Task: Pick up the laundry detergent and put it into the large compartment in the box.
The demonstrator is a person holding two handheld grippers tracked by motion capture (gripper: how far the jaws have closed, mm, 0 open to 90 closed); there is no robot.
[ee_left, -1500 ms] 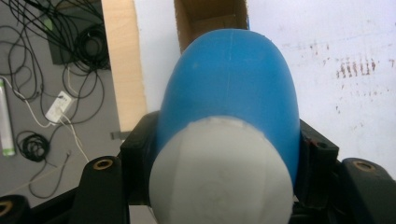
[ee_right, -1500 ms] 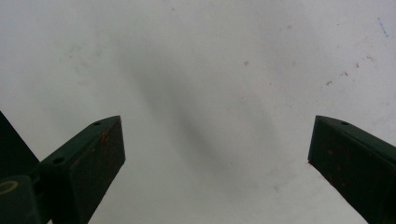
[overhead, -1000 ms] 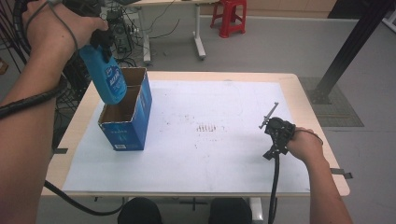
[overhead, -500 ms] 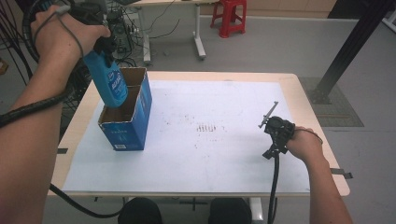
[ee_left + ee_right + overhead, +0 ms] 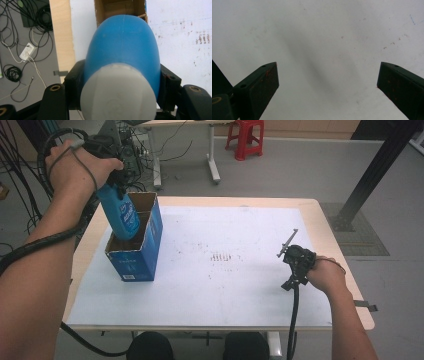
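So, quick rundown, starting from the bottle and working outward.

Bottle: blue plastic bottle with a pale grey cap [image 5: 121, 215], tilted, its bottom end already dipping into the open top of the box. In the left gripper view the cap end faces the camera and the blue body points down toward the cardboard opening.

Box: open-topped blue cardboard box with a brown inside [image 5: 136, 246], standing on the left part of the table, just inside the edge of the white sheet.

Left gripper [image 5: 116, 176]: jaws pinched on the bottle near its cap end, one black jaw on each flank, pretty clear in the left gripper view.

What changed: compared with a second ago, the left hand has come down a bit and the bottle has gone from hovering over the box to poking into it. The box hasn't budged.

What that means: my read is the drop-in is about halfway, the bottle needs to go lower and probably straighten up before letting go.

Right gripper [image 5: 296, 261]: jaws spread wide with nothing between them, parked on the right side, hasn't moved.

Table: light wooden table [image 5: 340, 255] covered by a large white sheet with some small reddish specks [image 5: 240, 285] near the middle.
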